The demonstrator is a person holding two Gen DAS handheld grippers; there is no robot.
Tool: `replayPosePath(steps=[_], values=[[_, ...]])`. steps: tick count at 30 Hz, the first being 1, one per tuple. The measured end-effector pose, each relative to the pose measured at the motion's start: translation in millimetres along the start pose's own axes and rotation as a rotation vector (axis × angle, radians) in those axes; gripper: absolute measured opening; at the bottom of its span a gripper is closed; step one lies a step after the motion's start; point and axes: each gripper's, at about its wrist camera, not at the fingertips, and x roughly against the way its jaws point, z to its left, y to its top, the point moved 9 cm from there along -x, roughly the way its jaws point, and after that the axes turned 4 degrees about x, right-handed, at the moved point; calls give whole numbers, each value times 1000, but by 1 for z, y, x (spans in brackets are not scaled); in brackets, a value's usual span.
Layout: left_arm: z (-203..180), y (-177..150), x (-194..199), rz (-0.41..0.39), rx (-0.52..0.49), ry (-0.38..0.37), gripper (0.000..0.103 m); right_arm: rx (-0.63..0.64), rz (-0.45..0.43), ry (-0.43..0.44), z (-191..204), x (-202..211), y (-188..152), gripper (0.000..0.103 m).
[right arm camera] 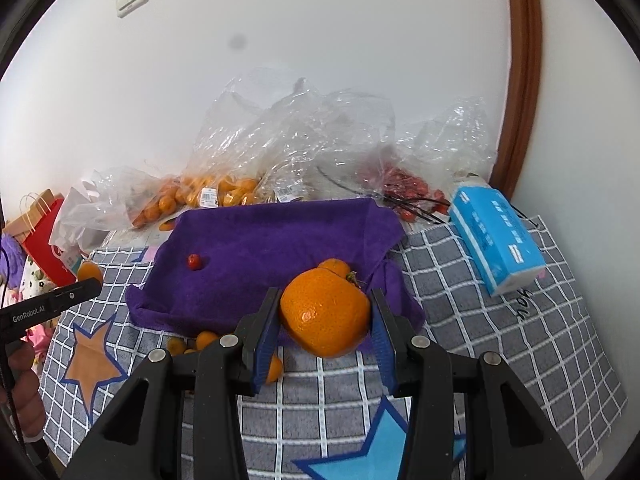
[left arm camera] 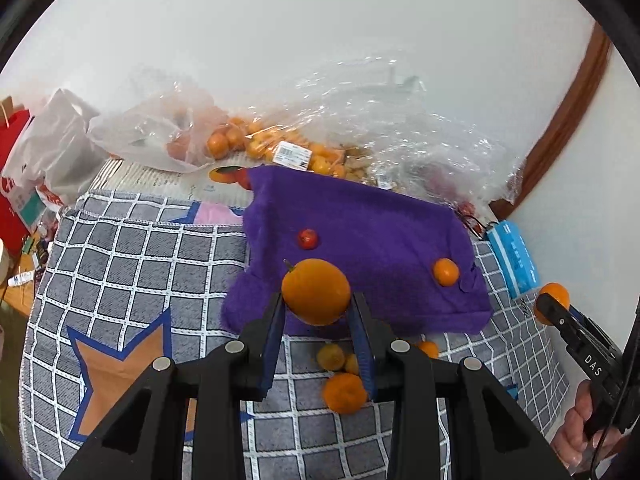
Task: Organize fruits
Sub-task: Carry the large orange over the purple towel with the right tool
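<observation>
1. Left gripper [left arm camera: 316, 308]: jaws clamped on a smooth orange [left arm camera: 316, 291] with a short stem, one blue pad on each flank; the fruit is carried above the near edge of the purple towel [left arm camera: 360, 216].
2. Right gripper [right arm camera: 325, 312]: jaws clamped on a large, pebbly orange [right arm camera: 325, 312], again a pad on either side (stem end turned up and to the right); it hangs over the towel's [right arm camera: 260, 236] near edge.
3. Loose citrus on the checked cloth [left arm camera: 132, 248], under and between the left fingers: a mandarin [left arm camera: 345, 393] and a dull yellowish fruit [left arm camera: 330, 357] just beyond it, close together; two more are partly hidden by the right-hand finger.
4. Star patterns on the cloth [right arm camera: 520, 320]: an orange one to the left, a blue one near the right gripper.
5. On the towel: a small red fruit [left arm camera: 307, 239] toward the left and a small mandarin [left arm camera: 445, 272] toward the right, well apart.
6. Blue tissue pack [right arm camera: 498, 236]: on the cloth, right of the towel.
7. Clear plastic bags [right arm camera: 288, 136] against the wall behind the towel: small oranges in the left ones, red fruit in the right one.
8. Far left: a red paper bag [right arm camera: 40, 236].
</observation>
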Motion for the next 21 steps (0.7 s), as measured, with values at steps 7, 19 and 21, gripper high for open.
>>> replayPosePath(steps=[7,19,21], values=[[8,10,-22,14,1,7,31,-11,27,8,-2,-36,3,43],[3,20,-68,46,-19,-20,31,-33,97,17,-12,-105,-6,43],[1,21,-78,61,-29,-15,31,-37,114,17,-14,-116,-11,43]])
